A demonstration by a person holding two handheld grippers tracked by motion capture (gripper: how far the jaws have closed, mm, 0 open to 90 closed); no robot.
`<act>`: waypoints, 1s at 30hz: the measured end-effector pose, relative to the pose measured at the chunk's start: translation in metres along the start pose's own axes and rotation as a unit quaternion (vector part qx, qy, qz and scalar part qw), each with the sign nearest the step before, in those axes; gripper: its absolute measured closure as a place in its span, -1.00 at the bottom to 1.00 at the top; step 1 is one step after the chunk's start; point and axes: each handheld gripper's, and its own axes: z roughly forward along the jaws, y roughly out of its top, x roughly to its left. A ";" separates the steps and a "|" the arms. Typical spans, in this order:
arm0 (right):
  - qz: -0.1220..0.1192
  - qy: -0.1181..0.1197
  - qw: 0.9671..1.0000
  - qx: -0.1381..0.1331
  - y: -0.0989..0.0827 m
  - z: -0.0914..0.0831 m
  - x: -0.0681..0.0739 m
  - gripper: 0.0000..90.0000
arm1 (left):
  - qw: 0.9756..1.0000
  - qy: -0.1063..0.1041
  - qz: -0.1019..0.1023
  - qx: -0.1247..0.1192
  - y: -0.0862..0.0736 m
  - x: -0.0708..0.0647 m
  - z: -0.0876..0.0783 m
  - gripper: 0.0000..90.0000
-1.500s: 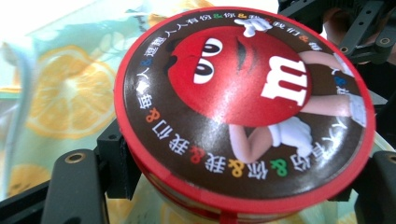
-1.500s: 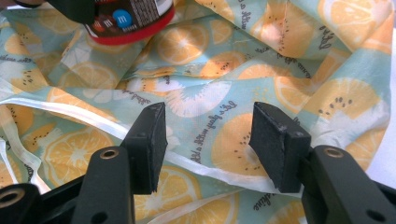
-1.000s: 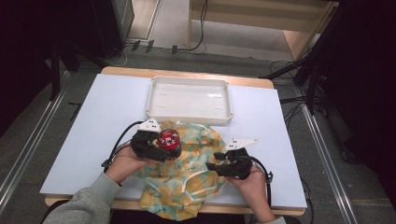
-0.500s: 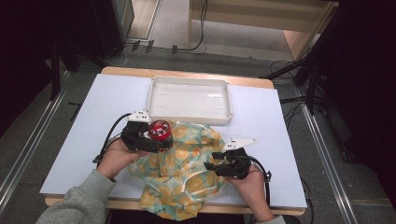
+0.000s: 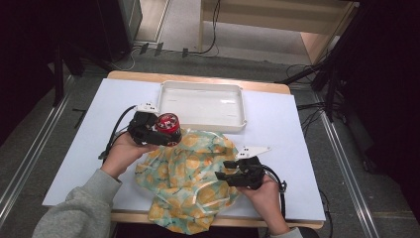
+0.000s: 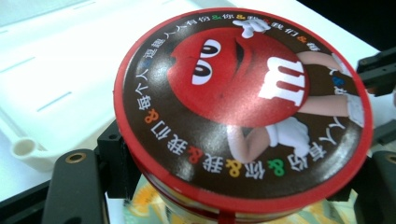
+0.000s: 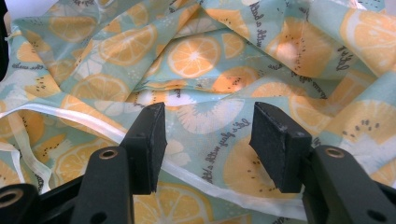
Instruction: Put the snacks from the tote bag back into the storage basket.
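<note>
White tray (image 5: 203, 105) occupies the upper centre of the worktop (image 5: 79, 148), empty, just right of the left gripper (image 5: 166, 133). Bare worktop lies open at left and right edges. The round candy tin (image 6: 243, 107) sits clamped between the left jaws, above the fruit-print cloth bag (image 5: 188, 178). The right gripper (image 7: 208, 140) holds its jaws apart over the bag, gripping nothing.

One tin (image 5: 167, 123), one tray (image 5: 203, 103), one cloth (image 5: 185, 181)
</note>
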 end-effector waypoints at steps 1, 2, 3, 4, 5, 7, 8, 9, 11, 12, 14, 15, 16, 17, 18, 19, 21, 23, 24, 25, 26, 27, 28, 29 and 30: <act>-0.001 0.000 1.000 -0.001 0.000 0.000 0.000 0.04 | 1.000 0.001 -0.001 -0.001 0.001 0.001 0.001 -0.44; -0.001 0.000 1.000 -0.001 0.000 0.000 0.000 0.04 | 1.000 0.003 -0.002 0.001 0.004 0.003 0.001 -0.44; 0.000 0.000 1.000 -0.001 0.000 0.000 0.000 0.04 | 1.000 0.005 -0.001 0.000 0.005 0.003 0.002 -0.44; 0.000 0.000 1.000 -0.001 0.000 0.000 0.000 0.04 | 1.000 0.009 0.001 0.002 0.007 0.004 0.003 -0.44; 0.000 0.000 1.000 0.000 0.000 0.000 0.000 0.04 | 1.000 0.012 0.003 0.004 0.008 0.005 0.003 -0.44; 0.000 0.001 1.000 -0.002 0.000 0.000 0.000 0.04 | 1.000 0.011 0.000 -0.002 0.011 0.007 0.003 -0.44; 0.000 0.001 1.000 -0.002 0.000 0.000 0.000 0.04 | 1.000 0.011 -0.003 -0.003 0.012 0.008 0.003 -0.43; -0.002 0.000 1.000 -0.002 0.000 -0.001 0.000 0.04 | 1.000 0.013 -0.002 -0.005 0.014 0.010 0.004 -0.43; -0.001 0.001 1.000 -0.002 0.000 0.000 0.001 0.04 | 1.000 0.016 -0.003 -0.004 0.016 0.012 0.005 -0.43; -0.002 0.002 1.000 -0.003 0.000 0.000 0.001 0.04 | 1.000 0.015 -0.005 -0.005 0.018 0.014 0.006 -0.44; -0.002 0.003 1.000 -0.003 0.000 0.000 0.001 0.04 | 1.000 0.020 -0.006 -0.003 0.021 0.017 0.009 -0.43; -0.002 0.004 1.000 -0.005 0.001 0.000 0.001 0.04 | 1.000 0.019 -0.005 -0.002 0.022 0.018 0.009 -0.43; -0.002 0.004 1.000 -0.005 0.001 0.000 0.001 0.04 | 1.000 0.018 -0.006 -0.004 0.023 0.020 0.011 -0.43; -0.001 0.004 1.000 -0.006 0.001 0.000 0.001 0.04 | 1.000 0.018 -0.008 -0.003 0.024 0.020 0.011 -0.43; -0.001 0.005 1.000 -0.005 0.001 0.000 0.001 0.04 | 1.000 0.018 -0.009 -0.002 0.026 0.021 0.012 -0.43; -0.001 0.005 1.000 -0.006 0.001 0.000 0.001 0.04 | 1.000 0.017 -0.008 -0.002 0.028 0.022 0.013 -0.43; -0.002 0.006 1.000 -0.005 0.001 0.000 0.001 0.04 | 1.000 0.018 -0.011 -0.003 0.032 0.024 0.014 -0.43; -0.001 0.007 1.000 -0.003 0.001 0.000 0.002 0.04 | 1.000 0.010 -0.018 -0.004 0.034 0.026 0.013 -0.43; -0.001 0.007 1.000 -0.003 0.001 0.001 0.002 0.04 | 1.000 0.008 -0.018 -0.006 0.036 0.025 0.013 -0.43; -0.003 0.007 1.000 -0.004 0.001 0.001 0.002 0.04 | 1.000 0.011 -0.012 -0.005 0.038 0.025 0.013 -0.43; -0.003 0.006 1.000 -0.004 0.001 0.000 0.002 0.04 | 1.000 0.012 -0.011 -0.005 0.040 0.025 0.014 -0.43; -0.004 0.006 1.000 -0.006 0.001 0.000 0.002 0.04 | 1.000 0.013 -0.007 -0.002 0.041 0.025 0.014 -0.43; -0.004 0.007 1.000 -0.006 0.001 0.001 0.002 0.04 | 1.000 0.016 -0.007 -0.002 0.044 0.026 0.014 -0.43; -0.004 0.007 1.000 -0.006 0.001 0.001 0.002 0.04 | 1.000 0.018 -0.005 -0.003 0.046 0.027 0.015 -0.43; -0.004 0.007 1.000 -0.006 0.001 0.001 0.002 0.04 | 1.000 0.018 -0.005 -0.004 0.048 0.028 0.016 -0.43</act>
